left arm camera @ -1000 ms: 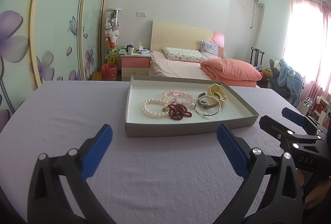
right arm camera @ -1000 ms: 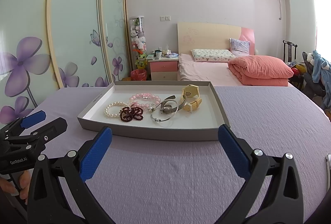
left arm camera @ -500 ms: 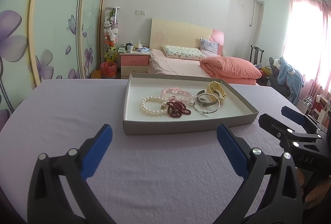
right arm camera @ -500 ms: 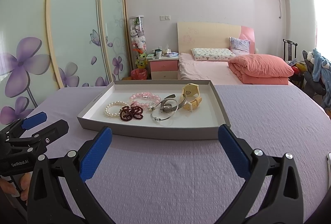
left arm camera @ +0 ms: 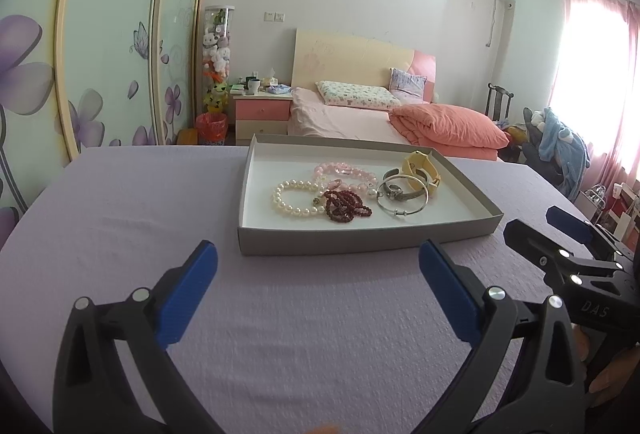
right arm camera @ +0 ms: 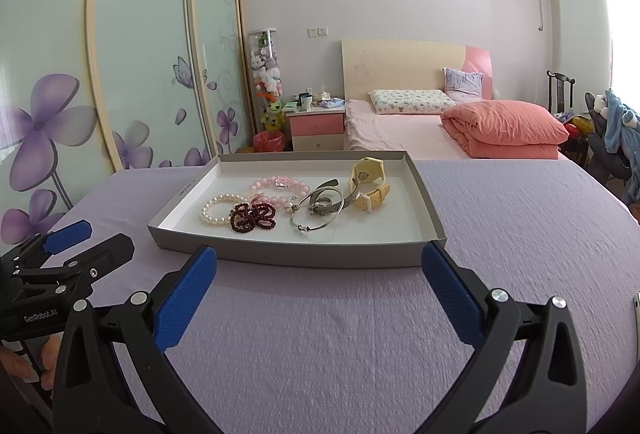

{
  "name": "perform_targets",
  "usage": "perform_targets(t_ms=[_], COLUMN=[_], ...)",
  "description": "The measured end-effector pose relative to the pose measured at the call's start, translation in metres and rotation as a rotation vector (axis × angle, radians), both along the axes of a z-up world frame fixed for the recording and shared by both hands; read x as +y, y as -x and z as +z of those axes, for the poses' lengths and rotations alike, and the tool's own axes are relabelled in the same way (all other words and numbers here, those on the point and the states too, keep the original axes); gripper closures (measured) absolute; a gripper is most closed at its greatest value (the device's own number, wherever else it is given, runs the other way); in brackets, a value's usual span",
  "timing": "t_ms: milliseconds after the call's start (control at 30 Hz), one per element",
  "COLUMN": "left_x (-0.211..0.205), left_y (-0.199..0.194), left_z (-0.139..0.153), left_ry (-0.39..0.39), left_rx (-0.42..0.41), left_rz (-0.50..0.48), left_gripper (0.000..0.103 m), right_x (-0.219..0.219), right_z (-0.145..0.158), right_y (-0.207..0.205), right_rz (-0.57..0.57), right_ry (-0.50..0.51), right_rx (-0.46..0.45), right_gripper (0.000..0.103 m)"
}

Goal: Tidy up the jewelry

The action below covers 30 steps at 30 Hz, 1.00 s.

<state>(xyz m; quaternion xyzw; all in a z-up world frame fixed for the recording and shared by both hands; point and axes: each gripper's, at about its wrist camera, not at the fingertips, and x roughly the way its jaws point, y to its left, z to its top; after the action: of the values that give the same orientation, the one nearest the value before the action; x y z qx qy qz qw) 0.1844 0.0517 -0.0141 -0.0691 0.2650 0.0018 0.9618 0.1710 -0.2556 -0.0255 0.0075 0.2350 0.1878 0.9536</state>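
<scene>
- Left gripper (left arm camera: 318, 292) and right gripper (right arm camera: 320, 290): fingers spread wide, nothing between them; both hover low over the lilac table (right arm camera: 360, 334), on the near side of the tray — probably lined up for a reach.
- Grey tray (right arm camera: 296, 256) sits mid-table, white inside.
- All jewelry lies in the tray, bunched and overlapping: pearl bracelet (right arm camera: 218, 209), dark red beads (right arm camera: 252, 218), pink bead bracelet (right arm camera: 280, 187), silver bangles (right arm camera: 320, 211), yellow watch (right arm camera: 368, 181) — gathered, yet unsorted.

Both wrist cameras looked low across the table toward the bed; near tray (left arm camera: 360, 244) (right arm camera: 296, 254) shared, seen left and right.
</scene>
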Motion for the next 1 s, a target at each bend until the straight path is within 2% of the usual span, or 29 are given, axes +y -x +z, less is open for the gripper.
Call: perform_targets(t_ms=[1000], left_x=[-0.0093], left_y=[-0.0072], left_z=[-0.0003], left_ry=[-0.015], left_rx=[0.018], left_rz=[-0.009], left_gripper=[0.002], right_x=[-0.0032], right_z=[-0.0024], right_y=[-0.0022], right_rz=[-0.005], right_ry=[-0.008], right_rx=[0.008], right_gripper=[0.001])
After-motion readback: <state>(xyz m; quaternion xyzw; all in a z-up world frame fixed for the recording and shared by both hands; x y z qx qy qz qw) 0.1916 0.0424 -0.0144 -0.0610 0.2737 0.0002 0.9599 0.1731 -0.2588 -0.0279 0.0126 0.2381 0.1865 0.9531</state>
